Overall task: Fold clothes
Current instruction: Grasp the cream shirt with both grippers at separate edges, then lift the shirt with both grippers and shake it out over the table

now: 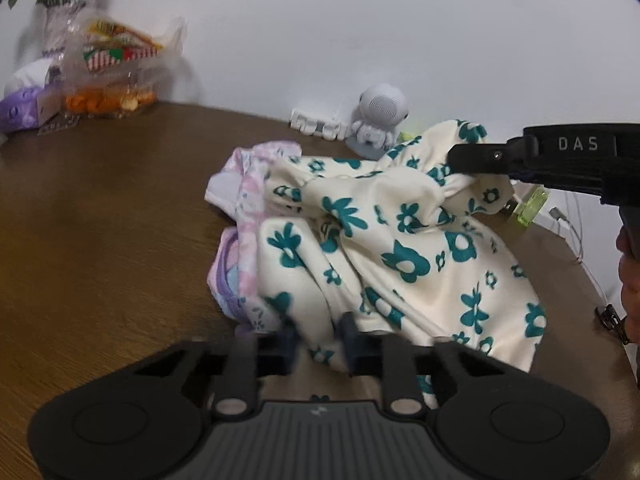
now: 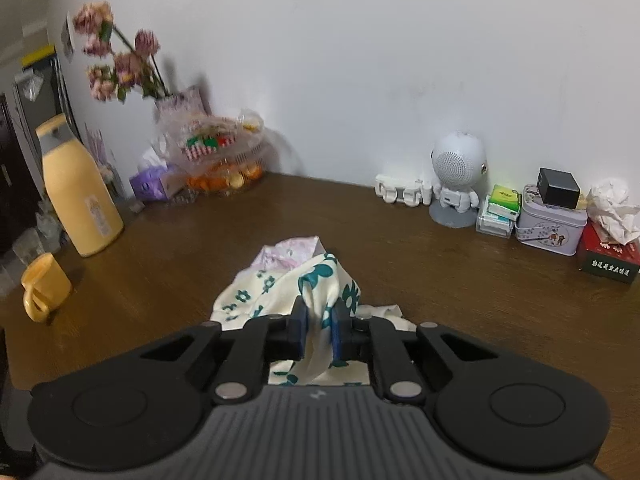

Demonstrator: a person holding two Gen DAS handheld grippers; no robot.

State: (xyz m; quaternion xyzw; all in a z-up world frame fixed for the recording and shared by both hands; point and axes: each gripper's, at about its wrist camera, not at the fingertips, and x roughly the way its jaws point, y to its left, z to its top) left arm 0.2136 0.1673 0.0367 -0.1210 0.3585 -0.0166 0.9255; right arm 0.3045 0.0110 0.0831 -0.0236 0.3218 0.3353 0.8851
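Your right tool [image 2: 319, 328] is pinched on a bunched fold of the cream garment with teal flowers [image 2: 320, 280], lifting that fold above the pile. Your left tool [image 1: 318, 340] has its fingers closed narrowly around the garment's near edge. The garment lies crumpled mid-way across the brown surface [image 1: 100, 240], partly over a pink-and-lilac cloth [image 1: 244, 200]. A white robot-shaped speaker [image 2: 456, 176] stands by the wall.

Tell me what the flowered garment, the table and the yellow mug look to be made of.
Flowered garment: soft matte knit, probably cotton, bunching in loose folds. Table: wood or wood-look laminate, brown grain, slight sheen. Yellow mug: smooth and opaque; ceramic or plastic, unclear.
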